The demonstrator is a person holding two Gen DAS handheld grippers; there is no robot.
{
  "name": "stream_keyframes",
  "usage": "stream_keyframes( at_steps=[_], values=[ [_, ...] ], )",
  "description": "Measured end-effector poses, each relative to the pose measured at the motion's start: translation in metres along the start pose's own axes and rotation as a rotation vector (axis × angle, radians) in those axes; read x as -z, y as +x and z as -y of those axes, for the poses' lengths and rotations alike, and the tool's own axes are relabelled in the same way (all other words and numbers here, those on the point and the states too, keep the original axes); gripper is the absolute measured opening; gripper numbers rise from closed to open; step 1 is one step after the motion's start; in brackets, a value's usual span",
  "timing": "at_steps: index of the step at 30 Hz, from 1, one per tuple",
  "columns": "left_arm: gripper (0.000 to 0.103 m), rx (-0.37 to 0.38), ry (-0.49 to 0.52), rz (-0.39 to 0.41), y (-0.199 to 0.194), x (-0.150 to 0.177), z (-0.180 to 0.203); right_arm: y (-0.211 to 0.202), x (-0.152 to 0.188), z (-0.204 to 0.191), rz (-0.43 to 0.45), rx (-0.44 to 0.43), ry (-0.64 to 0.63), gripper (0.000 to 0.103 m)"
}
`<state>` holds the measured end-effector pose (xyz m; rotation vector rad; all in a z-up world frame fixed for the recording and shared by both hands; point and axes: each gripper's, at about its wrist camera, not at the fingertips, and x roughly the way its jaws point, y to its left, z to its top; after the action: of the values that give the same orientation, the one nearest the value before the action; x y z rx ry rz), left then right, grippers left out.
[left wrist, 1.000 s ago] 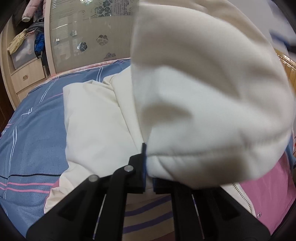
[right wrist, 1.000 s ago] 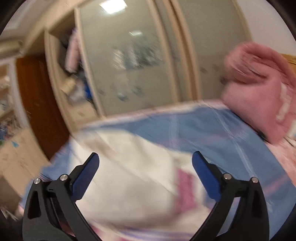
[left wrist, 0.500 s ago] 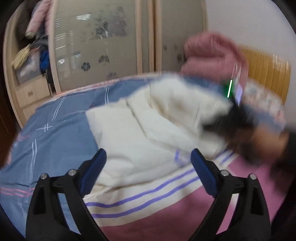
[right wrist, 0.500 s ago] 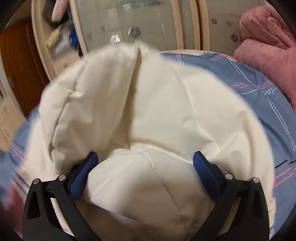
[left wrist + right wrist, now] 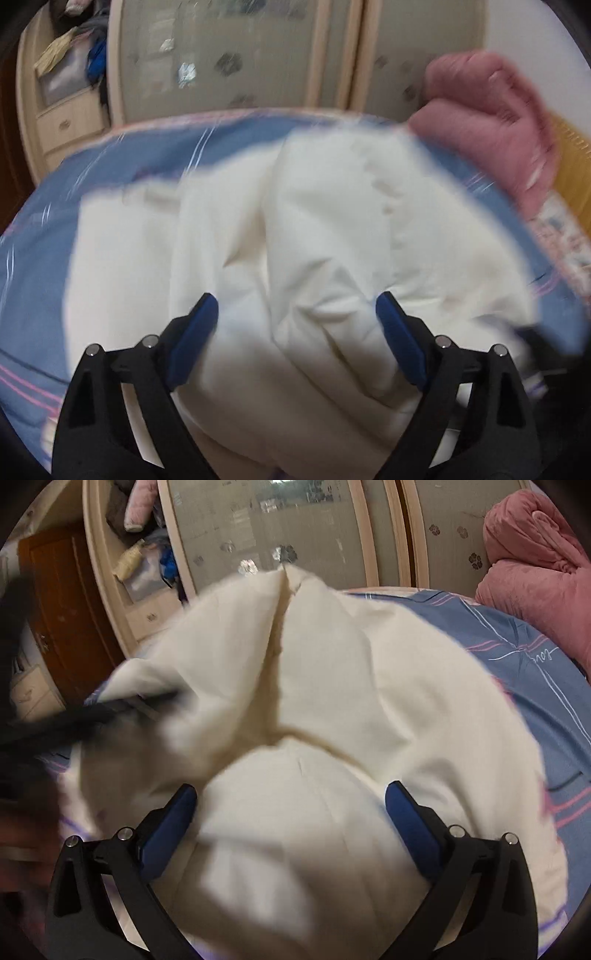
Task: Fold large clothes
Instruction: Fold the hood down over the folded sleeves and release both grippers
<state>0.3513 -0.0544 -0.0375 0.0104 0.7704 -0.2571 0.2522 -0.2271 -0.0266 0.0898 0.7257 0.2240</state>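
A large cream garment (image 5: 332, 221) lies bunched in thick folds on the blue striped bed sheet (image 5: 44, 258). My left gripper (image 5: 295, 299) hovers over its near part. Its jaws stand wide and are closing, with cream cloth between them but clear of the blue pads. My right gripper (image 5: 291, 788) is open, low over the same garment (image 5: 369, 686), a rounded fold lying between its fingers. At the left of the right wrist view, a dark blurred shape (image 5: 74, 716) reaches under a raised flap of the cloth.
A rolled pink blanket (image 5: 487, 110) sits at the far right of the bed, also visible as the pink blanket (image 5: 535, 561). Behind the bed stands a wardrobe with frosted doors (image 5: 240, 48) and open shelves of clutter (image 5: 140, 565). A wooden door (image 5: 62, 602) is at the left.
My left gripper let go of the cream cloth, opened wide and moved over the garment. My right gripper sank from above the bed down onto the cream folds.
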Motion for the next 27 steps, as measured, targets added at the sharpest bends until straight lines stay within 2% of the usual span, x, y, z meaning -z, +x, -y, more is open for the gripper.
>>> stream_keyframes(
  at_steps=[3, 8, 12, 14, 15, 16, 17, 19, 21, 23, 24, 27],
  values=[
    [0.089, -0.012, 0.015, 0.009, 0.013, 0.018, -0.003, -0.035, 0.014, 0.009, 0.040, -0.022, 0.012, 0.102],
    [0.090, -0.028, 0.030, 0.013, 0.024, 0.021, -0.003, -0.092, 0.051, 0.042, 0.137, -0.077, 0.163, 0.102],
    [0.090, -0.012, 0.016, 0.068, 0.007, 0.024, -0.005, -0.135, 0.060, 0.045, 0.240, -0.097, 0.177, 0.102],
    [0.090, 0.013, -0.053, 0.143, -0.028, 0.022, -0.015, -0.156, 0.063, 0.042, 0.290, -0.093, 0.143, 0.102],
    [0.093, 0.025, -0.084, 0.171, -0.046, 0.021, -0.019, -0.165, 0.067, 0.040, 0.310, -0.092, 0.129, 0.102],
    [0.098, 0.067, -0.126, 0.210, -0.075, 0.023, -0.024, -0.179, 0.073, 0.036, 0.338, -0.082, 0.098, 0.102],
    [0.101, 0.087, -0.137, 0.235, -0.105, 0.028, -0.026, -0.190, 0.079, 0.031, 0.357, -0.070, 0.068, 0.102],
    [0.101, 0.047, -0.092, 0.265, -0.154, 0.045, -0.021, -0.207, 0.095, 0.022, 0.388, -0.043, 0.020, 0.102],
    [0.101, -0.012, -0.021, 0.290, -0.199, 0.072, -0.012, -0.227, 0.115, 0.014, 0.413, -0.027, -0.004, 0.102],
    [0.101, -0.058, 0.034, 0.322, -0.244, 0.116, -0.006, -0.240, 0.130, 0.010, 0.418, -0.012, -0.027, 0.102],
    [0.101, -0.073, 0.047, 0.342, -0.268, 0.146, -0.004, -0.250, 0.141, 0.005, 0.423, 0.000, -0.048, 0.102],
    [0.101, -0.078, 0.046, 0.350, -0.302, 0.206, -0.004, -0.272, 0.169, -0.004, 0.435, 0.031, -0.088, 0.102]
  ],
)
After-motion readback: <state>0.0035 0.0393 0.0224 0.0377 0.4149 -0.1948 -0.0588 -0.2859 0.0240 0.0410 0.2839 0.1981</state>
